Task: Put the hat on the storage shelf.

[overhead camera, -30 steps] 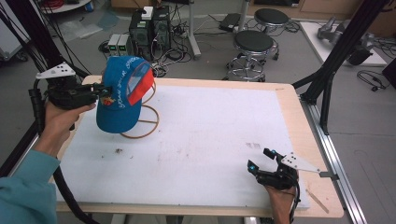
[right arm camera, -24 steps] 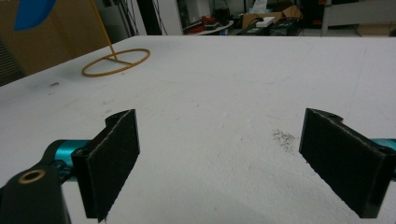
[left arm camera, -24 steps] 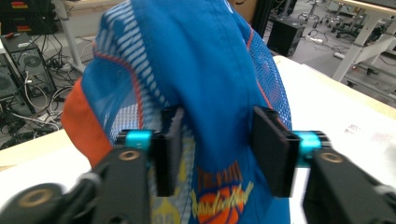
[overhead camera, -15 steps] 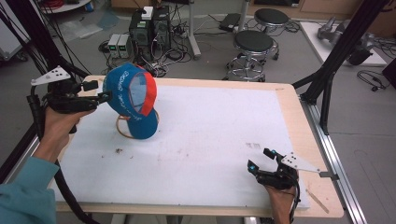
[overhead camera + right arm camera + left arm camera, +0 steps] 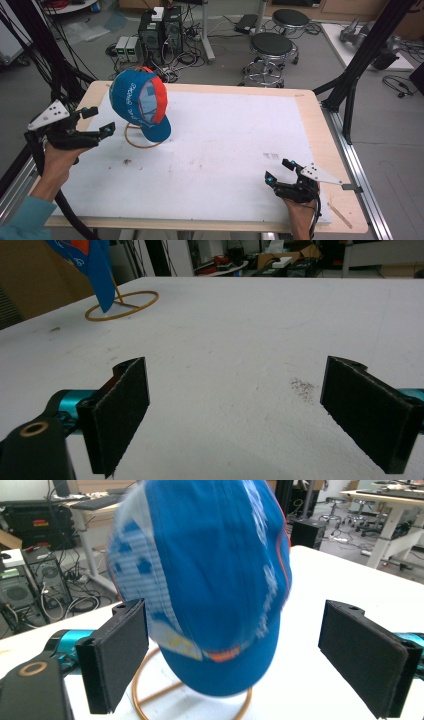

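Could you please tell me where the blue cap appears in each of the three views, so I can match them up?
High view: the cap sits upper left, on the wire stand.
Left gripper view: the cap is centre, blurred, beyond the open jaws.
Right gripper view: its brim hangs in the top left corner.
Shared landmark: the stand's ring base.

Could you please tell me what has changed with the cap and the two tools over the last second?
The left tool has let go of the blue cap and drawn back toward the table's near-left edge, jaws open. The cap, held beside the stand a second ago, now hangs on the wire stand, blurred in the left gripper view. The right tool stayed open near the near-right corner.
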